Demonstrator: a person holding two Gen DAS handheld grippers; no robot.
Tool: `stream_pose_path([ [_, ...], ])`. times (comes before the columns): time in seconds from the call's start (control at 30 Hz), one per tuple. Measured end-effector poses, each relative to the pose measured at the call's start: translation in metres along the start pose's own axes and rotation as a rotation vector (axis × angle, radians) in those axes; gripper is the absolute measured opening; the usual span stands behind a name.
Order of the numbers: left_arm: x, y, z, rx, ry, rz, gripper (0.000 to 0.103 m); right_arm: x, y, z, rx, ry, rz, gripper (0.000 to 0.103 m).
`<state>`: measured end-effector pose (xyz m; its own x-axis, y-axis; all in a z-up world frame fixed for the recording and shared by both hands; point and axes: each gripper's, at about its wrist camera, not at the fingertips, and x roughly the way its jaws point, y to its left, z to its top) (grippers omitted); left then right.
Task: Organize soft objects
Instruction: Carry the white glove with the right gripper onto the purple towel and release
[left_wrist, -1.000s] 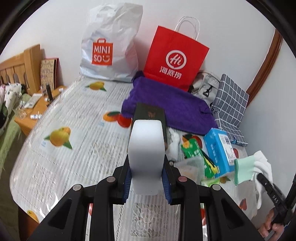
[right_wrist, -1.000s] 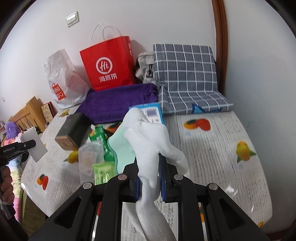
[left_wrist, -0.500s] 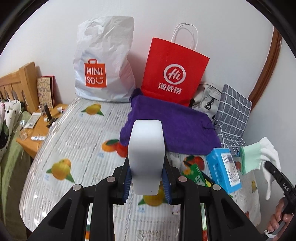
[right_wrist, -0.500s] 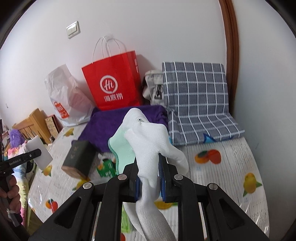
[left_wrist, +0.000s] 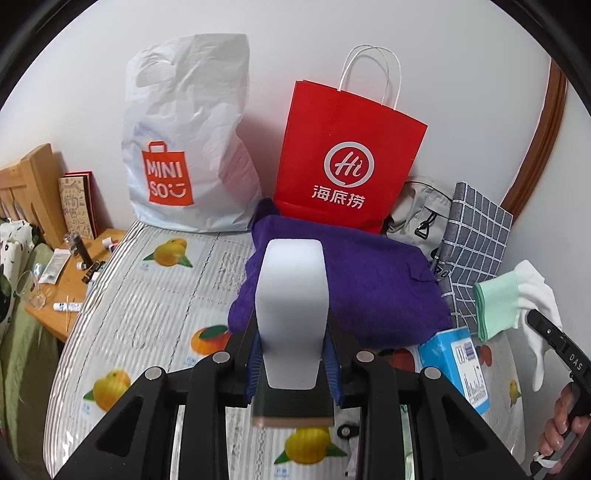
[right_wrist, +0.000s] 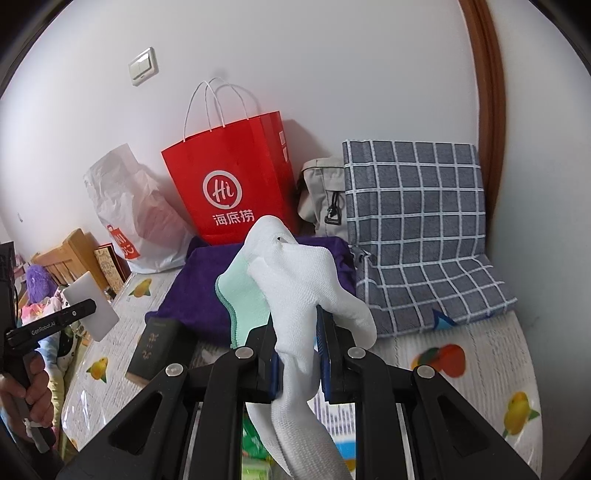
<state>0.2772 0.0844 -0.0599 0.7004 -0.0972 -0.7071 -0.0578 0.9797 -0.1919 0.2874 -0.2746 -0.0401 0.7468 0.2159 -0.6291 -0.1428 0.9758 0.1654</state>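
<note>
Sponge (left_wrist: 291, 314) and glove (right_wrist: 299, 295) held above uncluttered bedcover (left_wrist: 147, 306).

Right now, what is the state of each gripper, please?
Left gripper: closed on a white sponge.
Right gripper: closed on a white glove with a green cuff.

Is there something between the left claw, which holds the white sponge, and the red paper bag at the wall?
Yes. The folded purple towel lies on the bed between the left claw, shut on the white sponge, and the red paper bag, right at the bag's foot.
</note>
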Motion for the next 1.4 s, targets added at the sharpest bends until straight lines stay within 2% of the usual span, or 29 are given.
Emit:
stream_pose_path([
  [0.57,0.066,-0.012,0.05,0.005,0.038,0.028,0.028,0.087,0.003,0.049,0.003,0.05,0.06,0.018],
  [0.83,0.113,-0.029,0.065,0.024,0.085,0.014,0.028,0.13,0.009,0.071,0.007,0.081,0.095,0.018],
  [1.0,0.146,-0.031,0.068,0.012,0.133,0.022,0.028,0.164,0.005,0.067,0.014,0.129,0.116,0.018],
  [1.13,0.176,-0.027,0.068,-0.005,0.179,0.022,0.028,0.197,-0.001,0.053,0.012,0.21,0.094,0.018],
  [1.4,0.218,-0.022,0.069,-0.018,0.248,0.009,0.028,0.23,-0.007,0.041,-0.008,0.283,0.084,0.02],
])
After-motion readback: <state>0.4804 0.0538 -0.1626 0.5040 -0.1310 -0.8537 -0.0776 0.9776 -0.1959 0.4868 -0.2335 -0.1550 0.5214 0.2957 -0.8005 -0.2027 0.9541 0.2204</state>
